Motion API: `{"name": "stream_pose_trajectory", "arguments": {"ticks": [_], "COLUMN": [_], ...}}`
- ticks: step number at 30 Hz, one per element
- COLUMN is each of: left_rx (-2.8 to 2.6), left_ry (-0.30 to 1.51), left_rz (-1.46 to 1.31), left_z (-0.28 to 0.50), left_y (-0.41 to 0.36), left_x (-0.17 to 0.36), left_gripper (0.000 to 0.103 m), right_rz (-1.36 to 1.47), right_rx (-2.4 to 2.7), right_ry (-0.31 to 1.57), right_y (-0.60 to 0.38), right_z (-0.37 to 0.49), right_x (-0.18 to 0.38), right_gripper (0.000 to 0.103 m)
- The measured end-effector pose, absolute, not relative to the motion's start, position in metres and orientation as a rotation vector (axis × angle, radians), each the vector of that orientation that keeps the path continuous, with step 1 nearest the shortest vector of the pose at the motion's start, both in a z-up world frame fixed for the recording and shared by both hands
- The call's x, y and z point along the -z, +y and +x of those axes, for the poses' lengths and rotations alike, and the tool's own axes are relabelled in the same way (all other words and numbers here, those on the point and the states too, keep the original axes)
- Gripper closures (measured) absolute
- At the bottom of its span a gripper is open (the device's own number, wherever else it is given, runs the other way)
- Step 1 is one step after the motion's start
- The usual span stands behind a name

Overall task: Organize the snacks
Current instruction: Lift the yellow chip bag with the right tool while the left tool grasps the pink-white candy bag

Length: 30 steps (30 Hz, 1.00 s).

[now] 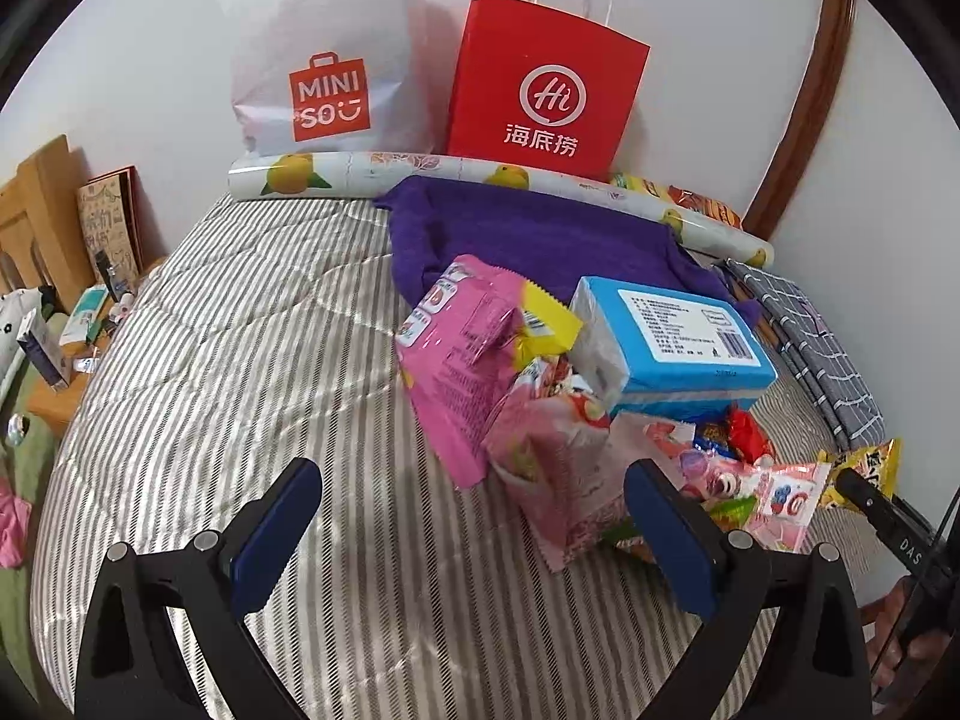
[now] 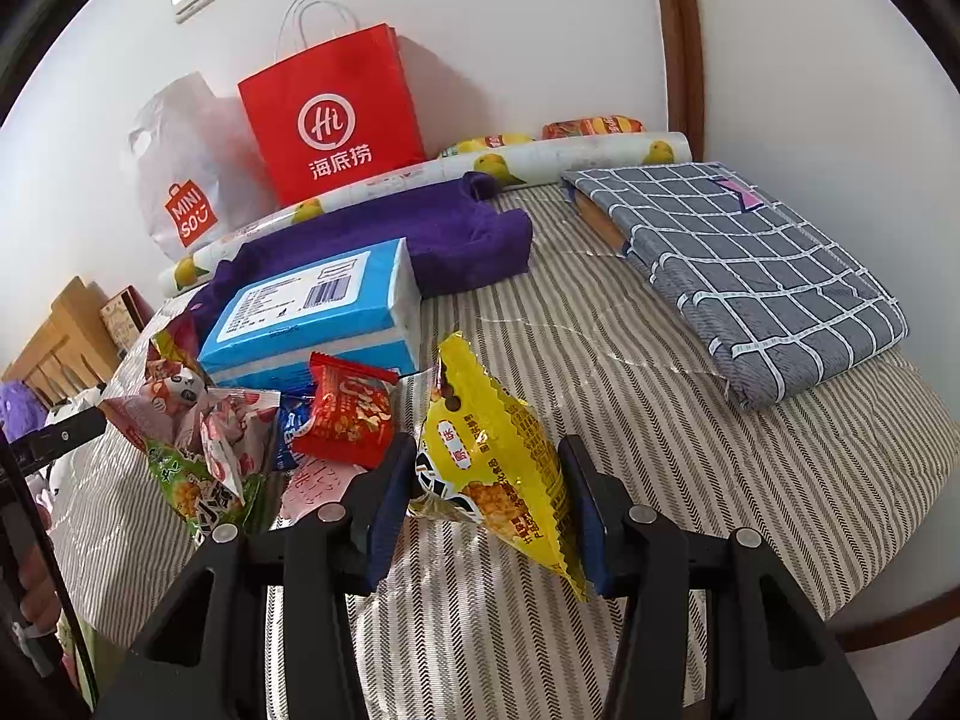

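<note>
Early stage of the sort, by the look of it. The right gripper [image 2: 489, 501] has its jaws clamped on a yellow snack packet [image 2: 498, 450], pinched at the sides and lifted clear of the striped bedspread [image 2: 690, 450], just to the right of the pile. That is the only snack visibly separated so far.

The rest sits heaped in one snack pile [image 1: 570, 420] mid-bed: pink packets [image 1: 468, 348], a red packet [image 2: 351, 414], a green packet [image 2: 192, 480], small sweets wrappers, all jumbled and overlapping, with a blue tissue pack [image 1: 672, 336] lying on top of the back of the heap. No sorted group or row is visible anywhere on the bed.

The left gripper [image 1: 474, 534] has its jaws spread wide with nothing between them, hovering low over the bedspread at the near edge of the pile, one finger just beside a pink packet.

Likely destinations: a red paper bag [image 1: 546, 78] and a white plastic bag [image 1: 324, 60] stand against the wall behind a purple cloth [image 1: 540, 228]; whether either holds snacks cannot be told. Nearly everything remains to be placed.
</note>
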<state>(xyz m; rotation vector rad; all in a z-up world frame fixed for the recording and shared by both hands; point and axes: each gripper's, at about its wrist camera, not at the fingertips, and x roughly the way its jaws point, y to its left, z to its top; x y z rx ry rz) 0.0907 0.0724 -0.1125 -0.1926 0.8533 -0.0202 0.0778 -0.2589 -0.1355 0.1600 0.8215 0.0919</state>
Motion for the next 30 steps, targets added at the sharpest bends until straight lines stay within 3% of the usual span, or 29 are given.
{"name": "stream_pose_trajectory", "arguments": {"ticks": [4, 10, 16, 17, 18, 22, 30], "left_rx": [0.022, 0.029, 0.04, 0.046, 0.051, 0.062, 0.052], "left_ry": [0.87, 0.903, 0.932, 0.937, 0.939, 0.923, 0.869], "left_rz": [-0.171, -0.172, -0.165, -0.164, -0.165, -0.16, -0.147], "left_z": [0.102, 0.117, 0.128, 0.13, 0.131, 0.13, 0.113], "left_y": [0.063, 0.053, 0.047, 0.047, 0.046, 0.045, 0.052], "left_x": [0.118, 0.132, 0.142, 0.144, 0.145, 0.141, 0.119], "left_gripper": [0.002, 0.012, 0.03, 0.036, 0.049, 0.063, 0.064], "right_rz": [0.172, 0.189, 0.184, 0.183, 0.18, 0.164, 0.158], "right_rx": [-0.076, -0.067, -0.071, -0.073, -0.074, -0.077, -0.088], "right_ry": [0.821, 0.821, 0.827, 0.829, 0.831, 0.835, 0.807], "right_y": [-0.267, -0.272, -0.269, -0.268, -0.267, -0.26, -0.253], "right_z": [0.081, 0.085, 0.089, 0.09, 0.091, 0.092, 0.087], "right_x": [0.136, 0.137, 0.138, 0.138, 0.139, 0.139, 0.126], "right_gripper": [0.055, 0.055, 0.055, 0.055, 0.055, 0.055, 0.055]}}
